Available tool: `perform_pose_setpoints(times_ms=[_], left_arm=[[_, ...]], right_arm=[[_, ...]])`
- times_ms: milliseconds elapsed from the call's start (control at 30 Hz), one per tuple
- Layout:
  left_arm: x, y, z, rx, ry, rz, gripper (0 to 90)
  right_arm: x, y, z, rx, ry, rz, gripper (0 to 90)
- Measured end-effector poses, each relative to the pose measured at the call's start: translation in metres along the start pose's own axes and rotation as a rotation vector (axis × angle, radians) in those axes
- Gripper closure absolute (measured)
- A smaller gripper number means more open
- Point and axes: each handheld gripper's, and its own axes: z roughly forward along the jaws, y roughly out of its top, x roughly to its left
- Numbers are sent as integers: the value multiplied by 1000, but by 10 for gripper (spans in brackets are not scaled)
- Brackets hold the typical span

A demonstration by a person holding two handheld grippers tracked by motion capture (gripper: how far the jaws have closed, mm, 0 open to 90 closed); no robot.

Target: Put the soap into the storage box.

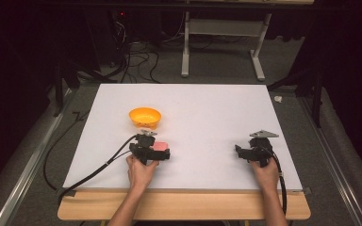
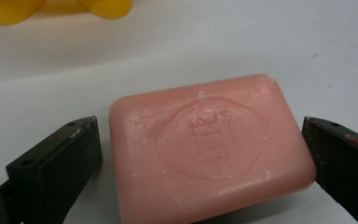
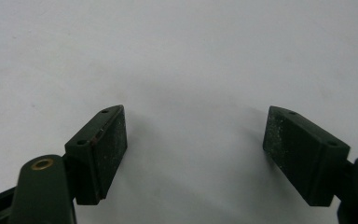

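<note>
A pink soap bar (image 2: 209,149) with an embossed seal lies flat on the white table, between the jaws of my left gripper (image 2: 200,140). That gripper is open: a narrow gap shows at the left jaw, and the right jaw stands at the bar's edge. From above, the soap (image 1: 160,146) peeks out beside the left gripper (image 1: 152,151), just in front of an orange bowl (image 1: 145,117). The bowl's yellow-orange base (image 2: 56,7) sits at the top left of the left gripper view. My right gripper (image 3: 196,121) is open over bare table, and it rests at the right front (image 1: 246,151).
The white table sheet (image 1: 207,113) stretches wide between and beyond both grippers. A wooden edge (image 1: 184,207) runs along the front. Cables trail from both grippers toward the front. Beyond the table are a dark floor, cords and a metal stand (image 1: 185,47).
</note>
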Motion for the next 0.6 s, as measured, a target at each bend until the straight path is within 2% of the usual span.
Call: perform_pose_setpoints(times_ms=[133, 400, 600], left_arm=[[-1, -1, 0, -9, -4, 19, 23], [-2, -3, -3, -29, -5, 49, 118], [-1, -3, -4, -33, 1, 64, 134]], right_arm=[[0, 0, 0, 0, 0, 0, 222], [0, 0, 0, 0, 0, 0, 222], [0, 0, 0, 0, 0, 0, 222]])
